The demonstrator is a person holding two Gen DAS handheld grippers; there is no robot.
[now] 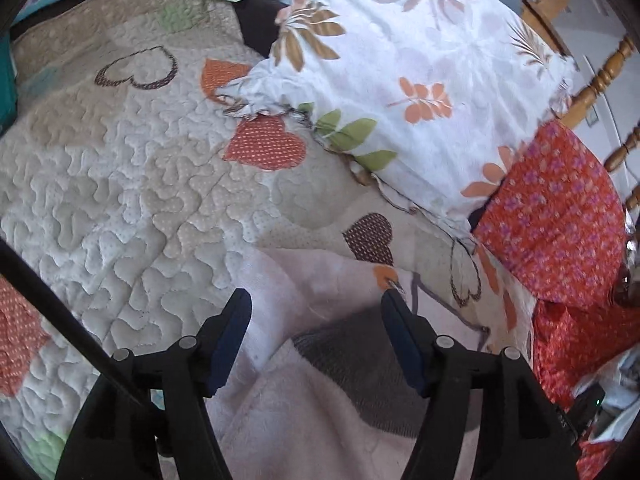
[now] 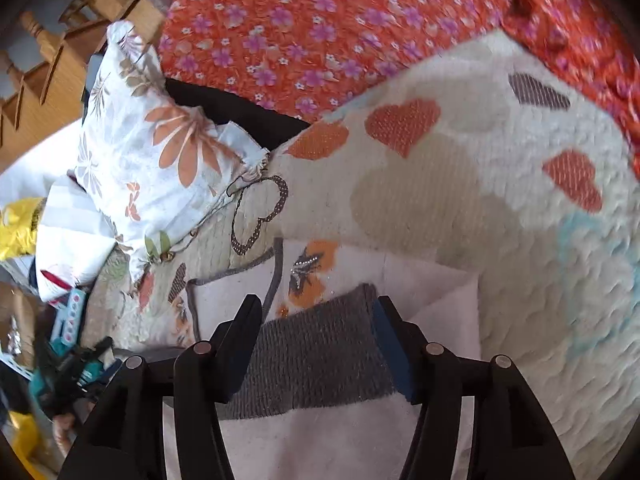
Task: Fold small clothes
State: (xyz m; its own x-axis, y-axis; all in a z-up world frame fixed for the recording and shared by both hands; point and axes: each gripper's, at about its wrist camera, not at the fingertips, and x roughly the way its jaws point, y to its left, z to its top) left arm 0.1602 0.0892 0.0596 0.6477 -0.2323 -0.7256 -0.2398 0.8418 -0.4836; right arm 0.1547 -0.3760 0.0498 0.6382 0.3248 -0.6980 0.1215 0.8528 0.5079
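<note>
Hovering low, my left gripper (image 1: 316, 300) and right gripper (image 2: 316, 306) both gaped wide, gripping nothing. The fuzzy pale-pink garment (image 2: 328, 436) with its ribbed grey band (image 2: 316, 364) lay at six o'clock on the stippled heart-patch quilt (image 1: 120, 184). A floral pillow (image 1: 404, 92) puffed at one o'clock.

I see a pale pink garment (image 2: 344, 436) with a grey ribbed band and orange flower, on my cream quilt (image 1: 120, 200) with orange hearts; red floral cloth (image 2: 320, 20) beyond.
</note>
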